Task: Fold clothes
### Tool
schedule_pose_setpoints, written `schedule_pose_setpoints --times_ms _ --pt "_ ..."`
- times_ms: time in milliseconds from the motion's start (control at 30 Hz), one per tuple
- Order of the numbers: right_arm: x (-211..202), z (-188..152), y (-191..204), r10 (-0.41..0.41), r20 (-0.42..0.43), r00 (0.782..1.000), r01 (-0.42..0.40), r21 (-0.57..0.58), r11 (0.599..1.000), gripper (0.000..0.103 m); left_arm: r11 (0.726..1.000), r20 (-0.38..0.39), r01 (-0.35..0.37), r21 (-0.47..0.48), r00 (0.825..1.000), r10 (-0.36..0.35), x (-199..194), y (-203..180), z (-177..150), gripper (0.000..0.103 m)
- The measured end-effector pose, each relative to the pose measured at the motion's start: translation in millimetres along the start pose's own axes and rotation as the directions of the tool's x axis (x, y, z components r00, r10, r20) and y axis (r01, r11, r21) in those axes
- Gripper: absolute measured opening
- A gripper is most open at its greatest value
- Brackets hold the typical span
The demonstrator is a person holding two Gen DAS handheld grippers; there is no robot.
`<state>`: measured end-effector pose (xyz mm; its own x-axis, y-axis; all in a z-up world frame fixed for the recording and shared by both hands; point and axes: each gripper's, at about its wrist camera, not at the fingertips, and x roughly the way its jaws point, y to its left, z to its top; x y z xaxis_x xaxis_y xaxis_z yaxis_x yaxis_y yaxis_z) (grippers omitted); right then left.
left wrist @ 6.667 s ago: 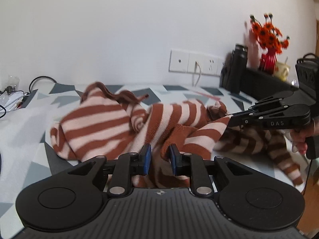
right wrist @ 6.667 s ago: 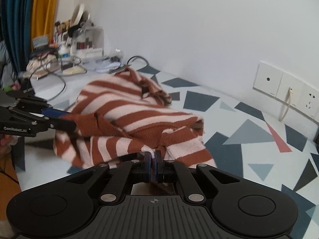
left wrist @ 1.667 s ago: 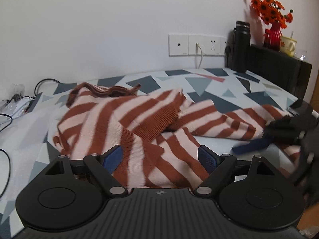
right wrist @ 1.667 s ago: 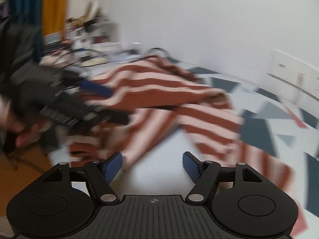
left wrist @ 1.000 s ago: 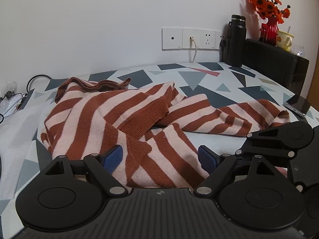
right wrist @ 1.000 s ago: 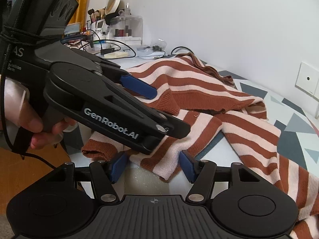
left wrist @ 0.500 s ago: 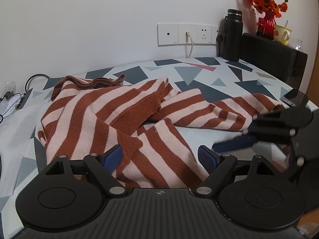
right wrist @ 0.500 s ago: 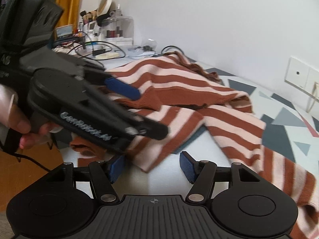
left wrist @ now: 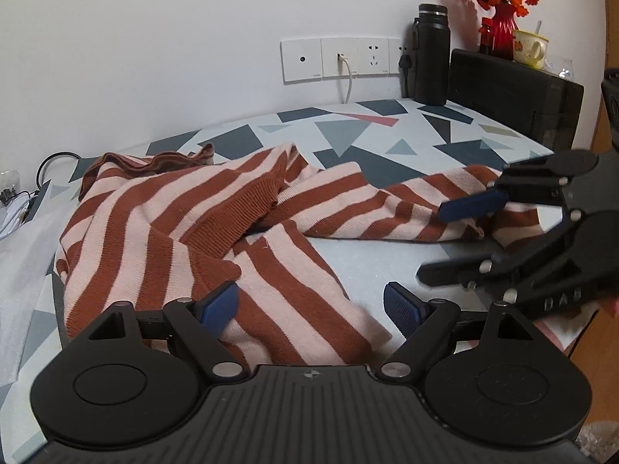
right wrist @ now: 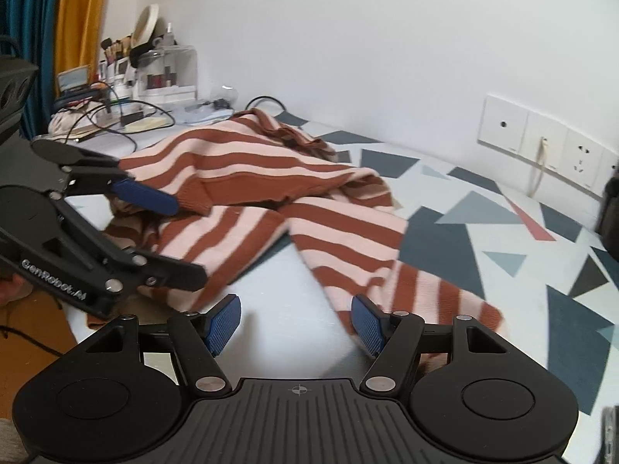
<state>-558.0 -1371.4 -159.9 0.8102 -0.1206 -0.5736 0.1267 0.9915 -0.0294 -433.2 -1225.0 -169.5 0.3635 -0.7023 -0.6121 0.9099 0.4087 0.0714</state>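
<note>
- Striped sweater (left wrist: pixel 185 232), rust and pink, is spread rumpled on the triangle-patterned table (left wrist: pixel 387 135)
- Left gripper (left wrist: pixel 311 303) is held agape over the hem, nothing clasped
- Right gripper (right wrist: pixel 296 319), jaws just widened, apparently empty beside a sleeve (right wrist: pixel 406 282)
</note>
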Motion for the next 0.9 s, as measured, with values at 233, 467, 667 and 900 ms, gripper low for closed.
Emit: schedule_pose_setpoints --times_ms 233,467,667,900 --pt "-12.0 -6.8 -23.3 -0.075 -0.007 0.997 0.075 0.019 0.997 0.061 1.0 -0.02 -0.01 -0.02 1.0 0.009 7.3 13.6 -13.4 0.079" --pt "-11.4 -8.1 -43.9 -0.109 -0.058 0.992 0.111 0.034 0.993 0.069 1.0 -0.007 0.023 0.004 1.0 -0.023 7.4 17.4 -17.0 0.079" --pt "18.9 -3.4 -33.1 -0.124 -0.104 0.987 0.12 -0.043 0.992 0.067 0.999 0.03 0.041 0.024 0.999 -0.041 0.6 25.3 -22.8 0.047" --pt "45.1 14.2 -41.0 -0.101 -0.091 0.991 0.103 0.019 0.994 0.012 0.998 0.025 0.012 0.065 1.0 -0.014 -17.9 55.6 -36.1 0.017"
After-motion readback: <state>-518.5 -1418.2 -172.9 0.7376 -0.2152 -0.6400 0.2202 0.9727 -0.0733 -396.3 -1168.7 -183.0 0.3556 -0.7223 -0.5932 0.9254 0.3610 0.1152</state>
